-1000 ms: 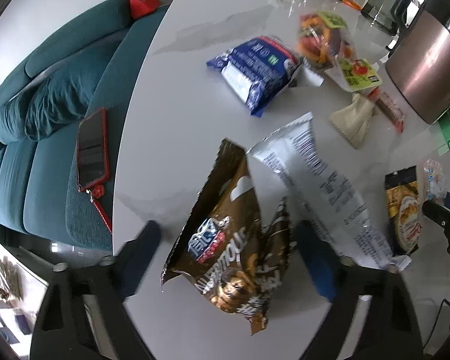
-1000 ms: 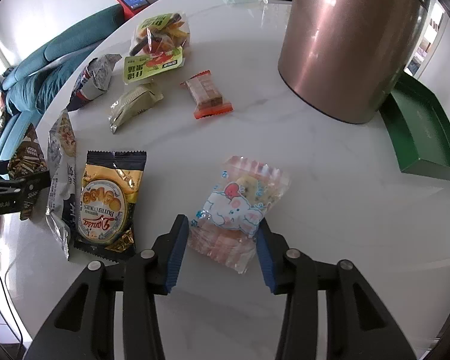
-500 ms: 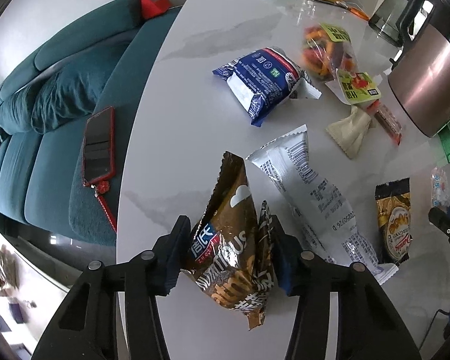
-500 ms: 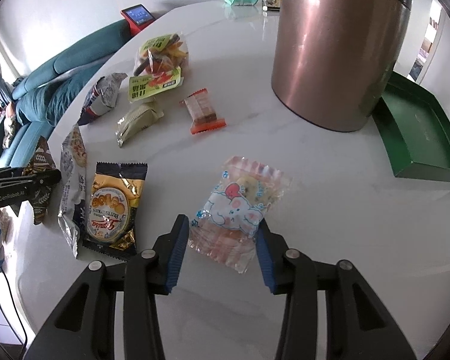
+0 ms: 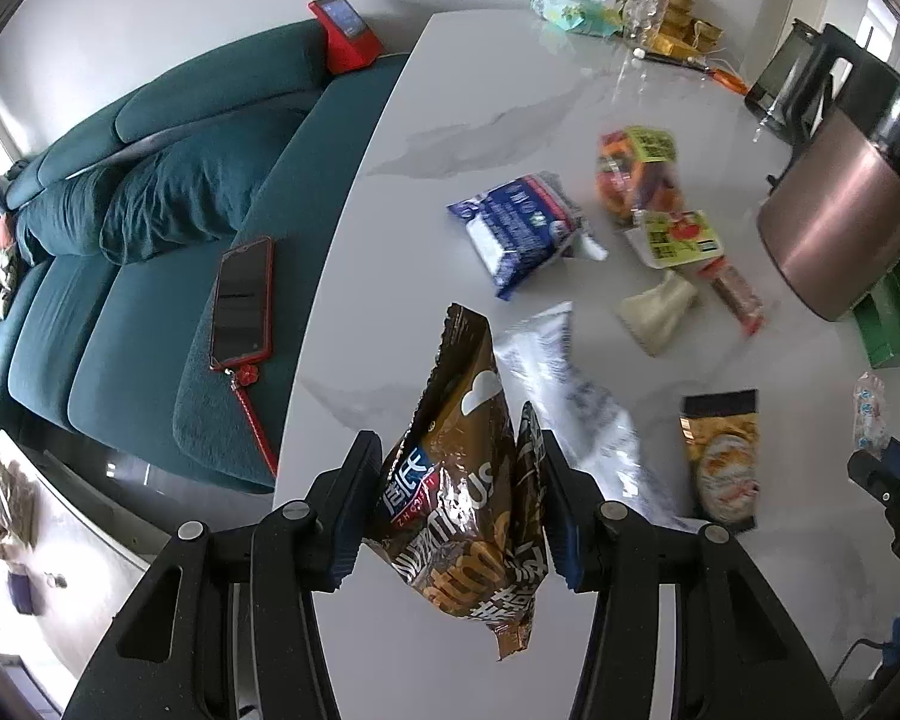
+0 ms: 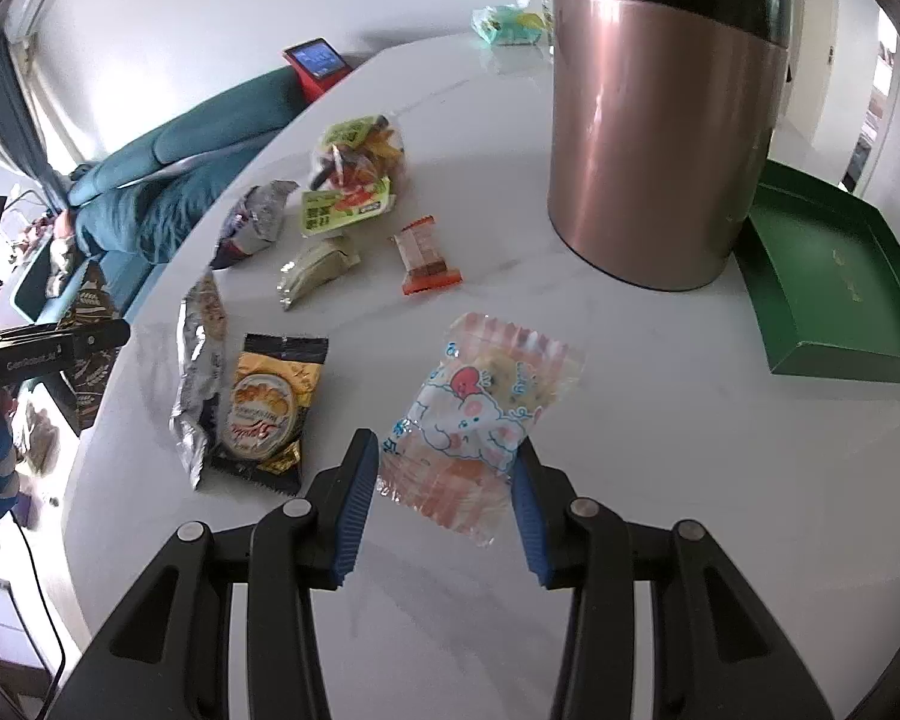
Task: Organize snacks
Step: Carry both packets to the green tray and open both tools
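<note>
Brown bag [image 5: 462,498], pink packet [image 6: 480,420] gripped.

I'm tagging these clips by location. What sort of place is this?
Most likely a home living or dining area: a teal sofa sits right beside a white marble-look table strewn with snack packets, with a phone on the sofa arm.

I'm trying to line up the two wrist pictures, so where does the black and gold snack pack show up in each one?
Left wrist view: black and gold snack pack lies flat on the table at lower right, right of the long silver bag.
Right wrist view: black and gold snack pack lies at lower left, with the silver bag on its left.
Shared landmark: the copper-coloured canister.
</note>
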